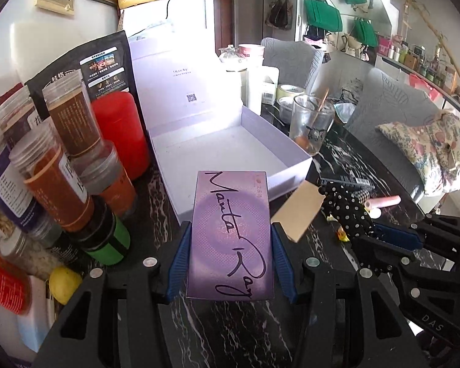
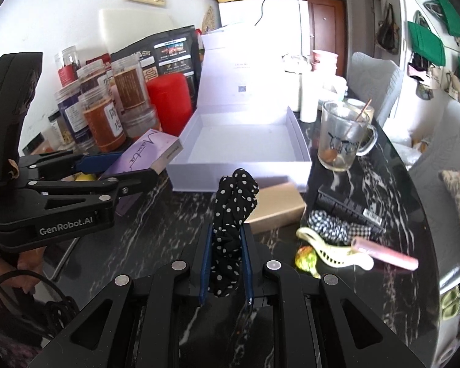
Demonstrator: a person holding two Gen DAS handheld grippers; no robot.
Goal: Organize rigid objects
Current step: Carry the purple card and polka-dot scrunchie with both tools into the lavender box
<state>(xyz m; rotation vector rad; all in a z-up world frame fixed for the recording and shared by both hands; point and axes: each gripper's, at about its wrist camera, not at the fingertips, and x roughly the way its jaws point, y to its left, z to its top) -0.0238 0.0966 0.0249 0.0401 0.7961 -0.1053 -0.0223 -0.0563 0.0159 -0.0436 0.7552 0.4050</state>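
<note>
Now: L tool (image 1: 231, 245) pinching purple box (image 1: 231, 233); R tool (image 2: 227, 260) pinching polka-dot scrunchie (image 2: 233, 211), both before open white box (image 1: 230, 141).

Bright daylight, blown-out glare on white box lid (image 1: 171, 70); fisheye-warped edges.

The worktop (image 2: 383, 184) looks like glossy black marble veined in white, and the open white box (image 1: 230, 141) on it is matt, smooth card. The purple box (image 1: 231, 239) has a satiny printed card face, the polka-dot scrunchie (image 2: 230, 230) is soft crinkled cloth, the mug (image 2: 340, 135) clear glass, and each hand-held gripper (image 2: 225, 263) matt black plastic with blue ribbed pads.
</note>
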